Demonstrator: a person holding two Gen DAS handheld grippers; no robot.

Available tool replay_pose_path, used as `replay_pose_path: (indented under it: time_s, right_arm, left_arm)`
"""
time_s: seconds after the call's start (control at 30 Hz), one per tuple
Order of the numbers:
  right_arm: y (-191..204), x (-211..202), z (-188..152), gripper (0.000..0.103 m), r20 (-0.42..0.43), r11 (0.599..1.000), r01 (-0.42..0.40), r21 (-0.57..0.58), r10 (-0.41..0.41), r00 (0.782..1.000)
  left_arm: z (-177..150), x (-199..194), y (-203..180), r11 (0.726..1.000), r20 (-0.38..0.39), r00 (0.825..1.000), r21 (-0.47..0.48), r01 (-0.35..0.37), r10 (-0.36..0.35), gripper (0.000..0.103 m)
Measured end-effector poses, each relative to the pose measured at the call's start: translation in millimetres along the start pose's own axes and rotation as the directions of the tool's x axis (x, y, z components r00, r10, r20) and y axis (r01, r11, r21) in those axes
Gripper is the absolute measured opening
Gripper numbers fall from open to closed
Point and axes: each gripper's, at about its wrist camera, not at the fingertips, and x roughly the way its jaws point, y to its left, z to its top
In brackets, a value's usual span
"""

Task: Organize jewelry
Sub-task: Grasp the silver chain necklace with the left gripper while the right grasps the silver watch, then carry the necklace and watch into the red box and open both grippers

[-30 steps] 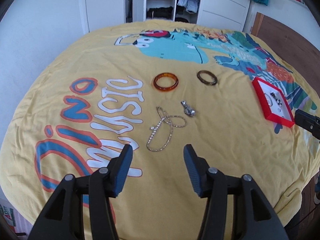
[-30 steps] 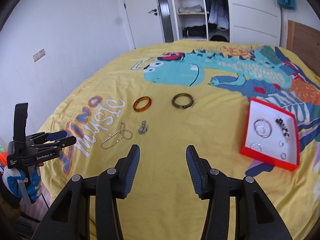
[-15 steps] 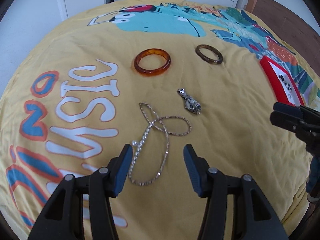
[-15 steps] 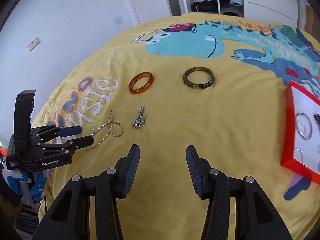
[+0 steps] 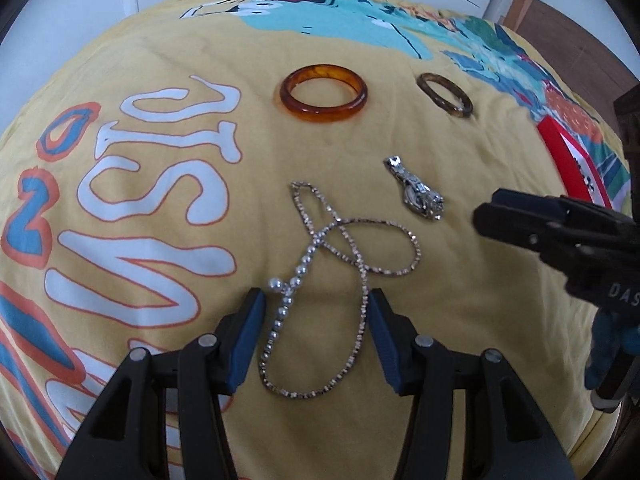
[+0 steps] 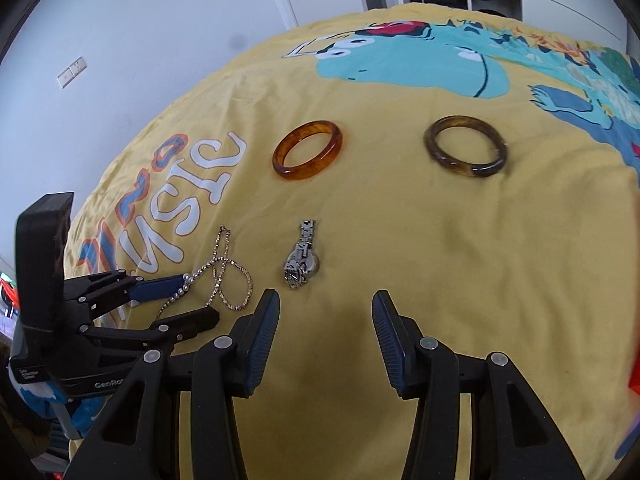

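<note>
While the left wrist view looks down on the yellow bed cover (image 5: 160, 60), the left tool (image 5: 316, 336) stands spread around the lower loop of the bead necklace (image 5: 340, 248), with the amber bangle (image 5: 323, 93) beyond. From the right wrist view, the right tool (image 6: 326, 336) hangs spread just short of the silver watch (image 6: 301, 258), the brown bangle (image 6: 466, 147) farther off.

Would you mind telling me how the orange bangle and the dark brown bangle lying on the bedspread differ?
The orange bangle is a bright, translucent amber, while the dark brown bangle is a murky olive-brown with darker mottling. The orange bangle lies nearer the white lettering; the dark brown bangle lies nearer the blue dinosaur print. Both are smooth, closed rings lying flat on the yellow bedspread, apart from each other and from both open grippers.
</note>
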Motion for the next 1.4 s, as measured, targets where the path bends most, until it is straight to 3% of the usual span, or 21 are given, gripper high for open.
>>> replay_pose_path:
  time_s: [0.23,0.43,0.6,0.83,1.07,1.4]
  right_arm:
    - [10,32,9,0.048,-0.027,1.0,0.005,-0.005,-0.005,1.0]
    - [19,50,18,0.044,-0.021,0.999,0.029,-0.024,-0.03,0.999]
    - [22,55,16,0.025,-0.02,0.996,0.068,-0.05,-0.069,0.997]
    - [25,43,12,0.025,-0.012,0.997,0.055,-0.055,-0.056,0.998]
    - [31,11,6,0.025,0.015,0.999,0.027,-0.046,-0.026,1.0]
    - [13,-60,-2,0.025,0.105,0.999,0.031,0.015,-0.032,0.994]
  left_arm:
    - [-9,-1,18,0.991,0.075,0.997,-0.133,-0.019,0.029,0.015]
    - [-14,1,18,0.989,0.113,0.992,-0.144,-0.035,0.052,0.012]
    - [-14,2,19,0.988,0.122,0.991,-0.151,-0.029,0.048,0.012]
    - [-11,-1,16,0.988,0.104,0.993,-0.151,-0.046,0.062,0.01]
    - [-8,-17,10,0.986,0.09,0.995,-0.164,-0.017,0.032,0.005]
    - [4,-66,-23,0.99,0.15,0.988,-0.139,-0.016,0.037,0.004]
